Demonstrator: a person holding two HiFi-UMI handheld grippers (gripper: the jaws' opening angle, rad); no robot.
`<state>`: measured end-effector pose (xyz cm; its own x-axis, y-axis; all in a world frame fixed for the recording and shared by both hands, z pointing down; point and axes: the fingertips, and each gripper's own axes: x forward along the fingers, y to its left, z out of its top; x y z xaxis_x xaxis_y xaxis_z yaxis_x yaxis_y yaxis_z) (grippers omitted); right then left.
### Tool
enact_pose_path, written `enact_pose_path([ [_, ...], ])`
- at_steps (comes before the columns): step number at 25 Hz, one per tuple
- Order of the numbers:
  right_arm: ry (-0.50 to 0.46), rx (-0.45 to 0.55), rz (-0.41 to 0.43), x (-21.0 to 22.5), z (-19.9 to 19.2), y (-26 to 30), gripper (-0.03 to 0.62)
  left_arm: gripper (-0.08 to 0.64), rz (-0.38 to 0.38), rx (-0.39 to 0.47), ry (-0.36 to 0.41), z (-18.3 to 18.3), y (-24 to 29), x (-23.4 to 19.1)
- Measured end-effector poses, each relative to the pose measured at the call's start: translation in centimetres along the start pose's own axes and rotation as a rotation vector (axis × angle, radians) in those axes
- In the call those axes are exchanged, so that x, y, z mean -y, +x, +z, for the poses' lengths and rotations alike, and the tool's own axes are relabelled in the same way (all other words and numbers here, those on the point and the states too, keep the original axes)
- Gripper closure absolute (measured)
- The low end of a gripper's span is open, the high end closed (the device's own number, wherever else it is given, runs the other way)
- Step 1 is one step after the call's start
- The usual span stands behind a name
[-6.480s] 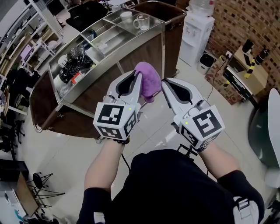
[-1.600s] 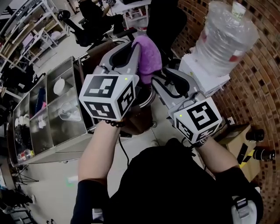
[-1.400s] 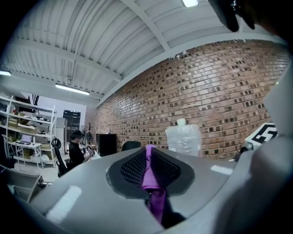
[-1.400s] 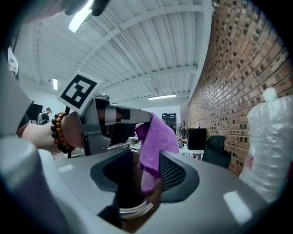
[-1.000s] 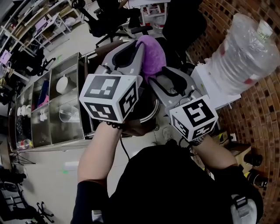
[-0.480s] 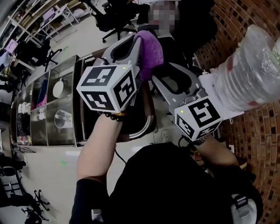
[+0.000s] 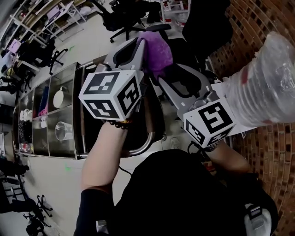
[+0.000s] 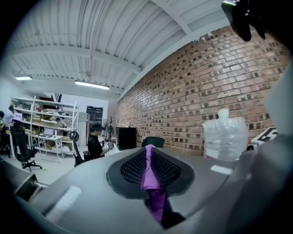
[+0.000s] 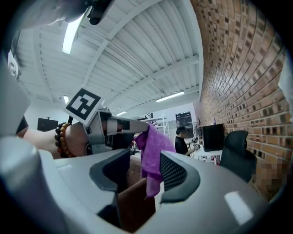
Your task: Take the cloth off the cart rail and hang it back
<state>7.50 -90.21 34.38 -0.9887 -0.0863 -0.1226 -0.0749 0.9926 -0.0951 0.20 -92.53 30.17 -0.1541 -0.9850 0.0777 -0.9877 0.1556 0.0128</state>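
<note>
A purple cloth (image 7: 157, 45) is bunched up high in front of me, pinched at the tips of my left gripper (image 7: 142, 46). In the left gripper view a fold of the cloth (image 8: 155, 201) is squeezed between the two dark pads. My right gripper (image 7: 165, 76) sits just right of and below it, jaws apart. In the right gripper view the cloth (image 9: 153, 151) hangs down into the gap of the right gripper (image 9: 144, 176), lying against one pad (image 9: 176, 171) while the other stands clear. The cart's curved metal rail (image 7: 144, 145) is below both grippers.
The cart's steel top (image 7: 84, 122) with compartments holding cups is at the left. A big water bottle (image 7: 265, 87) on a dispenser stands close at the right, against a brick wall (image 7: 272, 18). Office chairs (image 7: 124, 14) and shelves lie beyond.
My view has swung from the cart's long side round to its end by the water bottle. Both grippers stay raised, the left still holding the cloth; the rail has slid lower in view.
</note>
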Motion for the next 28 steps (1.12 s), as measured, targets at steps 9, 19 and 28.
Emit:
enact_pose_path([
  [9,0.017,-0.016,0.08,-0.2,-0.9,2.0,0.393,0.527,0.161,-0.054,0.116,-2.6,-1.3,-4.0],
  [19,-0.162,-0.261,0.138,-1.9,-11.6,7.7,0.36,0.527,0.183,-0.07,0.08,-6.1,-2.8,-6.6],
  [28,-0.243,-0.3,0.123,-2.1,-13.7,10.8,0.518,0.526,0.191,-0.038,0.087,-5.5,-3.4,-7.9],
])
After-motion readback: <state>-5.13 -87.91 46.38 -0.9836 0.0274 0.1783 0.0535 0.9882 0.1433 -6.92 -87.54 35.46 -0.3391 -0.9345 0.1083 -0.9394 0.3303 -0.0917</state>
